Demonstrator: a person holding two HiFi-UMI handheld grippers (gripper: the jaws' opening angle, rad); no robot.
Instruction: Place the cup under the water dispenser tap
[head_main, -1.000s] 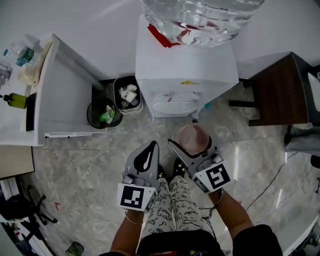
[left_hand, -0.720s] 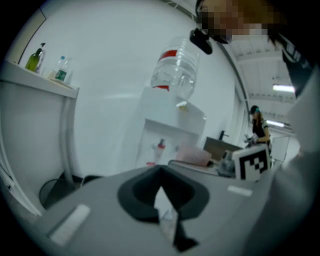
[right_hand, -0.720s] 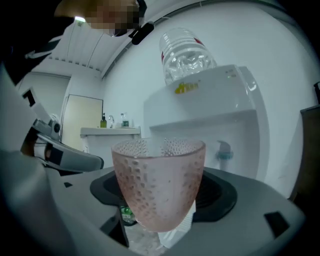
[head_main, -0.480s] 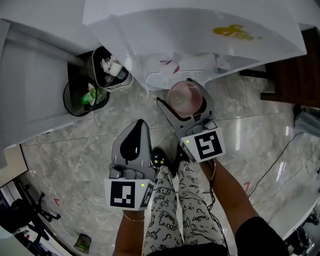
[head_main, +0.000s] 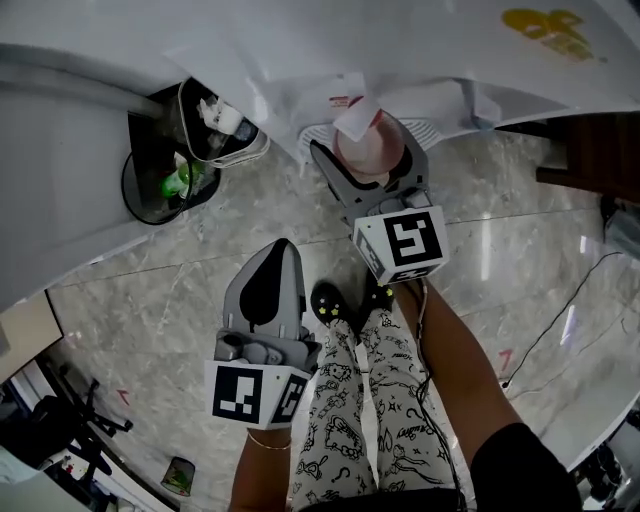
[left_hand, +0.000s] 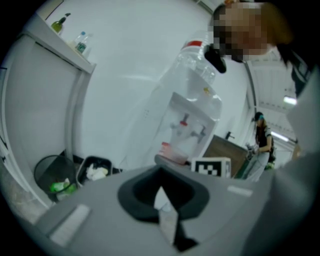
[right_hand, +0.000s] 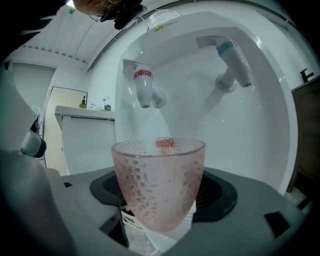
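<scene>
The right hand-held gripper (head_main: 368, 168) is closed on the pink, translucent, dimpled plastic cup (head_main: 368, 152), one jaw on each side of the cup wall. The cup stands upright and empty in the grip. In the right gripper view the cup (right_hand: 159, 182) sits inside the recess of the white water dispenser (right_hand: 215, 130), its rim below the red-capped tap (right_hand: 144, 89), which lies at 12 o'clock from the rim; the blue-capped tap (right_hand: 233, 62) lies at 1 o'clock, further off. In the head view the cup is over the white slotted drip tray (head_main: 428, 130) (contact between cup base and tray cannot be determined). The left hand-held gripper (head_main: 279, 250) is held low over the grey marble floor (head_main: 140, 300), at 7 o'clock from the cup and well apart from it; its jaws are together with nothing between them. A black mesh waste bin (head_main: 150, 190) and a grey rectangular waste bin (head_main: 215, 130) stand side by side at 9 o'clock from the cup.
</scene>
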